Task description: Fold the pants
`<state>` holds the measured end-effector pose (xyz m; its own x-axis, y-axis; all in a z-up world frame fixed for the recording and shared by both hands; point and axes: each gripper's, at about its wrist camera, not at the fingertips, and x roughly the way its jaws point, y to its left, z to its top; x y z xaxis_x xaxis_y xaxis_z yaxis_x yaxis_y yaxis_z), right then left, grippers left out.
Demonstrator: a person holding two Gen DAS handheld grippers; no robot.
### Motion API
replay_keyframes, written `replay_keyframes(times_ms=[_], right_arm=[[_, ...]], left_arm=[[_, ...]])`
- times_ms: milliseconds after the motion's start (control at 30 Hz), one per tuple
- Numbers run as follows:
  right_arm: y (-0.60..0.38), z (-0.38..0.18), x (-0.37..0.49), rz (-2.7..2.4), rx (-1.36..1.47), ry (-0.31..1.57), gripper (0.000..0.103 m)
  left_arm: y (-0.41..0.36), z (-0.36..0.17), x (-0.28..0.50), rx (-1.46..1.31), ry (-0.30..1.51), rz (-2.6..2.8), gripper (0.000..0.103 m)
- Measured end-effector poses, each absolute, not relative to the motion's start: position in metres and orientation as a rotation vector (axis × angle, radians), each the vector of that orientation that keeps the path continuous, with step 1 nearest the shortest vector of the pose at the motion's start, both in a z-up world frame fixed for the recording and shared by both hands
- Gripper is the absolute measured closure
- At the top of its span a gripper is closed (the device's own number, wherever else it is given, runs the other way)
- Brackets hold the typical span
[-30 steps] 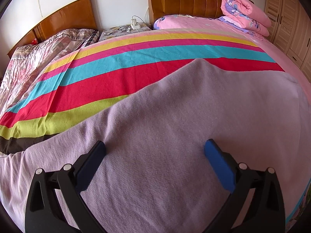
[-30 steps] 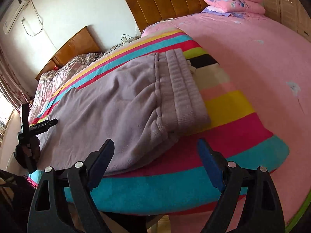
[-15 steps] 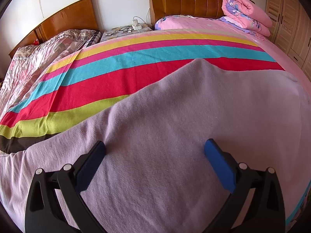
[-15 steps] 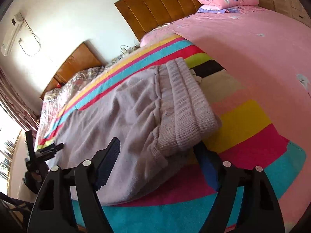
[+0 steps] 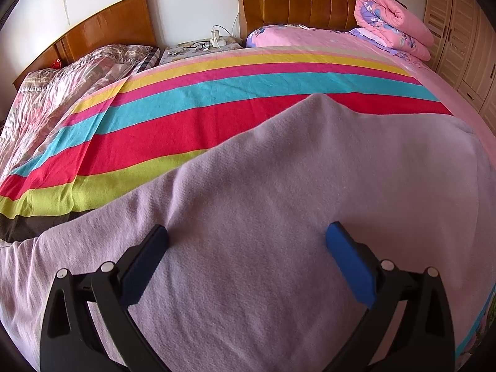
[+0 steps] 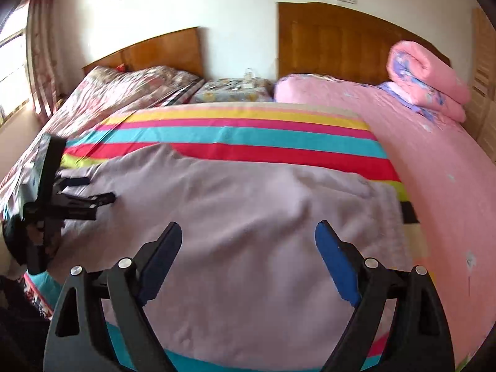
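Since the earlier frames, the right gripper (image 6: pixel 248 248) has been swung from the waistband end of the pants (image 6: pixel 248 217) to a place over their middle, and its view has been rolled level; the left wrist view is unchanged. The lilac pants are seen spread flat on a striped blanket (image 6: pixel 248 133) at the near side of the bed. In the right wrist view the whole garment is taken in: its ribbed waistband (image 6: pixel 390 217) lies at the right, and the legs run off to the left. In the left wrist view only plain lilac cloth (image 5: pixel 279 217) is shown, filling the near half. The right gripper's jaws are opening, set wide above the cloth with nothing pinched between them. The left gripper (image 5: pixel 246 238) is held spread wide over the fabric, gripping nothing; it is also seen from outside at the left edge of the right wrist view (image 6: pixel 83 200). Farther off, a rolled pink quilt (image 5: pixel 393 21) is seen at the far right by the wooden headboard (image 5: pixel 294 0), and a second bed (image 5: pixel 62 86) lies to the far left.
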<state>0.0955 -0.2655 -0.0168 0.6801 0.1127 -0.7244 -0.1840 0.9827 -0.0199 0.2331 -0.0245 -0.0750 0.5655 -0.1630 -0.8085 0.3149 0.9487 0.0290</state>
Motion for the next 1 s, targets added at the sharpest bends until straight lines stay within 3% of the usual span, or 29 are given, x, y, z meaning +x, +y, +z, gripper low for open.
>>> replay_keyframes(times_ms=[167,367,467,600,800,933,1000], right_arm=[[-0.211,-0.067,0.117,0.234,-0.225,0.964,0.017],[-0.224,-0.071,0.104,0.214,-0.161,0.998,0.015],[-0.216,-0.061,0.104,0.175,-0.223,1.014,0.015],[-0.18,-0.025,0.12,0.234,-0.268,0.881,0.015],[-0.053,-0.004,0.155,0.547,-0.358,0.743,0.015],[0.03,-0.008,0.156,0.727,-0.431,0.7,0.015],[0.059,-0.01,0.148,0.794,-0.452,0.69,0.015]], left_arm=[[-0.023,-0.075,0.233,0.171,0.931,-0.287,0.001],[0.007,-0.062,0.222,0.054,0.901,-0.36,0.001],[0.056,-0.042,0.204,-0.032,0.852,-0.312,0.001],[0.146,-0.015,0.162,-0.109,0.772,-0.111,0.001],[0.299,-0.019,0.079,-0.368,0.745,0.27,0.002],[0.388,-0.047,0.037,-0.764,0.701,0.334,0.019],[0.413,-0.058,0.033,-0.879,0.674,0.322,0.034]])
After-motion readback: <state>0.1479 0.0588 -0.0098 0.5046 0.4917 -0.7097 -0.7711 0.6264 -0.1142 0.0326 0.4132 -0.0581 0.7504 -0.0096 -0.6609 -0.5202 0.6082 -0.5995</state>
